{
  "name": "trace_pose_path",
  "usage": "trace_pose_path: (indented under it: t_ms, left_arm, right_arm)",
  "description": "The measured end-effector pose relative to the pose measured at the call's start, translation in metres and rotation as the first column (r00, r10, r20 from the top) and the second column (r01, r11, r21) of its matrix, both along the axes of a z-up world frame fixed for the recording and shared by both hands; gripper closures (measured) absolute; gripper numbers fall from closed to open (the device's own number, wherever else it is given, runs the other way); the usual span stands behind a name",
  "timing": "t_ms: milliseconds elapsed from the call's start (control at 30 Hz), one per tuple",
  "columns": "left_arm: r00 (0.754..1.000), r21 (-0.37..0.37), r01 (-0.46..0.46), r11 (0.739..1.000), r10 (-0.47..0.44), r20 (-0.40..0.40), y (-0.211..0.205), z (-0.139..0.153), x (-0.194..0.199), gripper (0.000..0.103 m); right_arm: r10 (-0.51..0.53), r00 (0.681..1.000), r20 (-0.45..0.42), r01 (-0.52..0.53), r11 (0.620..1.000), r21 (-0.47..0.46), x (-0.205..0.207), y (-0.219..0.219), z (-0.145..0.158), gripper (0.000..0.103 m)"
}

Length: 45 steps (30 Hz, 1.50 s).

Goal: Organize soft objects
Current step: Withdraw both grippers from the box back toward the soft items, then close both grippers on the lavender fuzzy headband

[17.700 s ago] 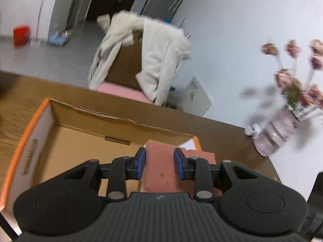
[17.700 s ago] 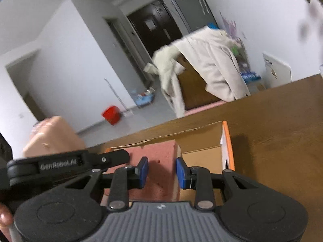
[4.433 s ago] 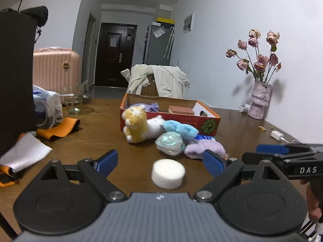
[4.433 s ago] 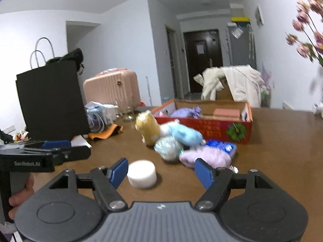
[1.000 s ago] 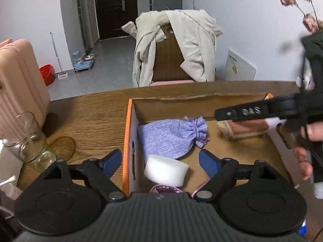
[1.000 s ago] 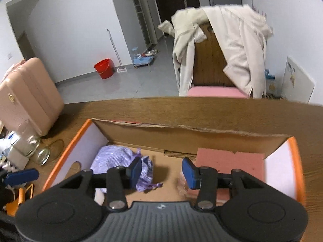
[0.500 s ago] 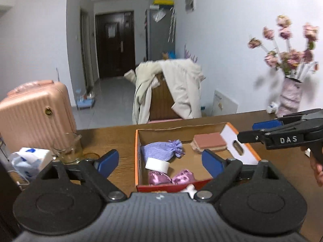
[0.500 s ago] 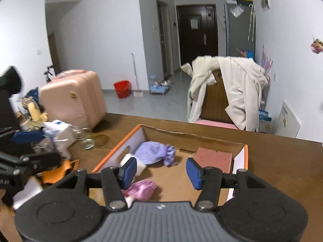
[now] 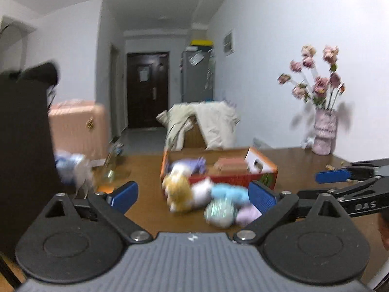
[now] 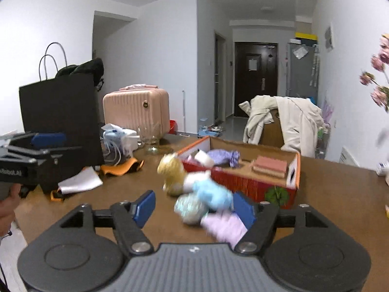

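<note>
A red cardboard box (image 10: pixel 245 182) (image 9: pixel 218 177) on the brown table holds a lilac pouch (image 10: pixel 222 156), a white sponge (image 10: pixel 201 157) and a pink sponge (image 10: pixel 268 164). In front of it lie a yellow plush (image 10: pixel 171 171) (image 9: pixel 177 191), a light-blue plush (image 10: pixel 211 192), a teal shiny ball (image 10: pixel 190 208) (image 9: pixel 220 210) and a lilac soft item (image 10: pixel 223 226). My left gripper (image 9: pixel 193 198) is open and empty, back from the pile. My right gripper (image 10: pixel 194 209) is open and empty, just before the ball.
A black paper bag (image 10: pixel 60 119), a glass (image 10: pixel 150 137), an orange cloth (image 10: pixel 121 166) and white paper (image 10: pixel 80 182) stand at the left. A vase of pink flowers (image 9: pixel 324 131) stands at the far right. A coat-draped chair (image 10: pixel 282 124) is behind the table.
Both grippers have pulled back and lowered from above the box to table height. The loose plush pile has come into view in front of the box. Both stay open.
</note>
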<state>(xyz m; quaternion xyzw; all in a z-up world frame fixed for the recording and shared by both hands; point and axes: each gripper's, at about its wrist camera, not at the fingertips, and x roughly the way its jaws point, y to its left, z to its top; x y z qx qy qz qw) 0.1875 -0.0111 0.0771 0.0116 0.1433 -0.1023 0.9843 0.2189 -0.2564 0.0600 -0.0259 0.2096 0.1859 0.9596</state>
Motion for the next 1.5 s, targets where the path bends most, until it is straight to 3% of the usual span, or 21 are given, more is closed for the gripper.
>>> trace_pose_path:
  t_ms: [200,467,533,633,800,833,933,1000,1033,1133,1267,1300,1367,1433,1500]
  left_arm:
    - [0.996,0.005,-0.044,0.999,0.044,-0.079,0.016,-0.027,-0.023,0.004]
    - [0.992,-0.024,-0.018,1.000,0.015,-0.126,0.008,-0.037,0.003,0.004]
    - [0.989,-0.021,-0.004,1.000,0.001,-0.151,-0.001,-0.044,0.015,0.004]
    - [0.982,-0.031,0.012,0.999,-0.017,-0.190,-0.012,-0.054,0.040,0.004]
    - [0.968,-0.053,0.000,0.999,-0.014,-0.251,-0.022,-0.069,0.073,0.004]
    - [0.965,-0.053,0.002,0.999,-0.015,-0.262,-0.024,-0.073,0.078,0.004]
    - [0.962,-0.049,0.007,0.999,-0.020,-0.274,-0.028,-0.078,0.087,0.006]
    - [0.959,-0.047,0.016,0.999,-0.028,-0.282,-0.032,-0.080,0.091,0.009]
    - [0.958,-0.046,0.018,0.999,-0.031,-0.286,-0.033,-0.082,0.092,0.012]
    - [0.954,-0.053,0.041,0.998,-0.055,-0.296,-0.037,-0.081,0.092,0.013]
    - [0.937,-0.099,0.124,0.987,-0.149,-0.315,-0.040,-0.084,0.086,0.020]
    - [0.930,-0.114,0.141,0.983,-0.171,-0.326,-0.042,-0.084,0.085,0.022]
    - [0.917,-0.126,0.161,0.979,-0.196,-0.347,-0.049,-0.087,0.083,0.026]
    - [0.915,-0.125,0.148,0.981,-0.184,-0.358,-0.051,-0.090,0.079,0.028]
    - [0.914,-0.139,0.118,0.983,-0.162,-0.373,-0.047,-0.092,0.075,0.028]
  right_arm:
    - [-0.058,0.996,-0.068,0.060,0.998,0.034,-0.035,-0.012,-0.032,0.032]
    - [-0.076,0.992,-0.104,0.078,0.997,0.017,0.000,-0.012,-0.055,0.033]
    - [-0.081,0.990,-0.113,0.080,0.997,-0.016,0.021,-0.007,-0.064,0.034]
    - [-0.148,0.983,-0.110,0.131,0.980,-0.150,0.057,0.002,-0.079,0.036]
    - [-0.163,0.980,-0.112,0.132,0.961,-0.244,0.101,0.006,-0.099,0.044]
    - [-0.156,0.981,-0.116,0.124,0.961,-0.249,0.106,0.006,-0.102,0.047]
    - [-0.134,0.981,-0.140,0.103,0.973,-0.209,0.114,0.000,-0.109,0.076]
    - [-0.116,0.984,-0.132,0.090,0.978,-0.188,0.111,-0.004,-0.109,0.084]
    - [-0.082,0.986,-0.143,0.058,0.984,-0.169,0.106,-0.007,-0.108,0.094]
    - [0.047,0.984,-0.172,-0.070,0.989,-0.134,0.079,-0.014,-0.103,0.094]
    - [0.211,0.958,-0.196,-0.239,0.962,-0.129,0.031,-0.017,-0.100,0.091]
    - [0.217,0.955,-0.204,-0.245,0.962,-0.122,0.024,-0.016,-0.098,0.090]
    - [0.183,0.959,-0.216,-0.199,0.979,-0.051,0.016,-0.022,-0.093,0.076]
    - [0.186,0.960,-0.211,-0.186,0.982,0.018,0.012,-0.028,-0.086,0.064]
    - [0.177,0.965,-0.193,-0.164,0.983,0.083,0.011,-0.036,-0.080,0.059]
